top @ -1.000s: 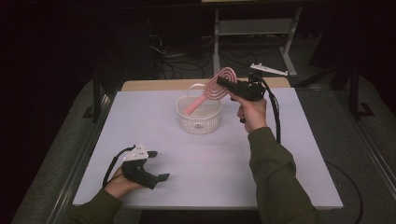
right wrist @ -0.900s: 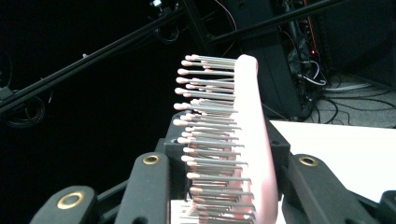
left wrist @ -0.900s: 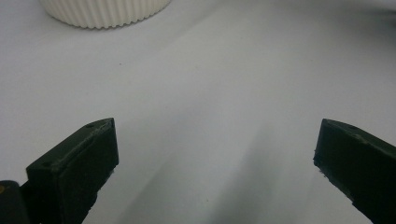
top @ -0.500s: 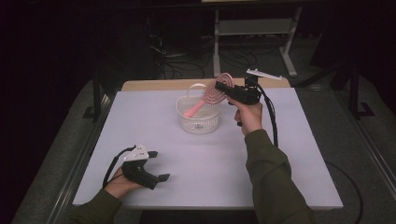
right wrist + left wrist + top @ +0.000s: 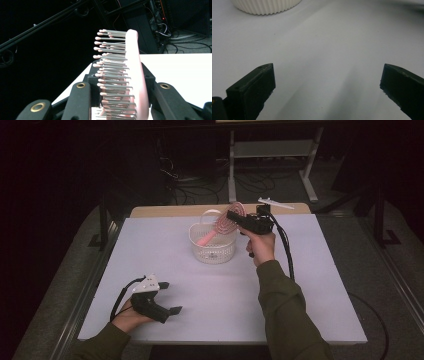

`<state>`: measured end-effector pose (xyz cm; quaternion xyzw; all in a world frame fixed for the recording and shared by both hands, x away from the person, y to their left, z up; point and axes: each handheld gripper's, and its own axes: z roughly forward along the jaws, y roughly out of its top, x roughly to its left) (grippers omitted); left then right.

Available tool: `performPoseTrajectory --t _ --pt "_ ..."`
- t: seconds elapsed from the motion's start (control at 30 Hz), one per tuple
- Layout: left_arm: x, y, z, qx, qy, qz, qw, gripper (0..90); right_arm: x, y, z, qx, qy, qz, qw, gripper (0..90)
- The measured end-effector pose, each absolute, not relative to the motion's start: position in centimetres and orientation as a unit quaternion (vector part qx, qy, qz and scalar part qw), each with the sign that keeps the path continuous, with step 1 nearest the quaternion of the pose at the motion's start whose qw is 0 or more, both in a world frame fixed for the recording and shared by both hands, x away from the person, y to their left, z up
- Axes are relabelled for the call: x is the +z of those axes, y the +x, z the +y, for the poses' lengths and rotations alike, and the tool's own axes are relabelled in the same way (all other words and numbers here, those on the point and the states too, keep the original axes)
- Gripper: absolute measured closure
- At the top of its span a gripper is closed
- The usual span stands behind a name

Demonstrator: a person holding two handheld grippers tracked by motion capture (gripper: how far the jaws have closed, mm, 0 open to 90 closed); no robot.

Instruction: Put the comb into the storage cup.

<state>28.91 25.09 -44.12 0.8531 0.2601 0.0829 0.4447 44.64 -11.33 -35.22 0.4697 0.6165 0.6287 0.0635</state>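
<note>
1. The right gripper [image 5: 235, 216] pinches the pink brush [image 5: 220, 226] by its head; the handle dips into the white basket [image 5: 212, 251].
2. Risk, I judge: the handle catches the basket rim and tips it.
3. The left gripper [image 5: 170, 297], jaws spread and empty, rests on the surface [image 5: 310, 285] well apart from the basket; nothing blocks the way.
</note>
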Motion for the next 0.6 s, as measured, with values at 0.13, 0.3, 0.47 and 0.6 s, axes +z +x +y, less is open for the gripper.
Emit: performPoseTrajectory --t 0.13,0.3,0.47,0.6 --pt "-44.1 28.9 25.1 0.082 0.853 0.26 0.445 0.0 -35.5 44.7 -11.0 0.626 0.472 0.617 0.062 63.1" --pt "-44.1 28.9 25.1 0.081 0.854 0.259 0.444 0.0 -35.8 44.9 -10.8 0.624 0.475 0.617 0.062 63.1" --pt "-44.1 28.9 25.1 0.081 0.853 0.26 0.445 0.0 -36.2 45.1 -10.6 0.621 0.477 0.619 0.062 63.1" --pt "-44.1 28.9 25.1 0.081 0.853 0.259 0.445 0.0 -36.5 45.1 -10.4 0.615 0.48 0.622 0.063 63.1"
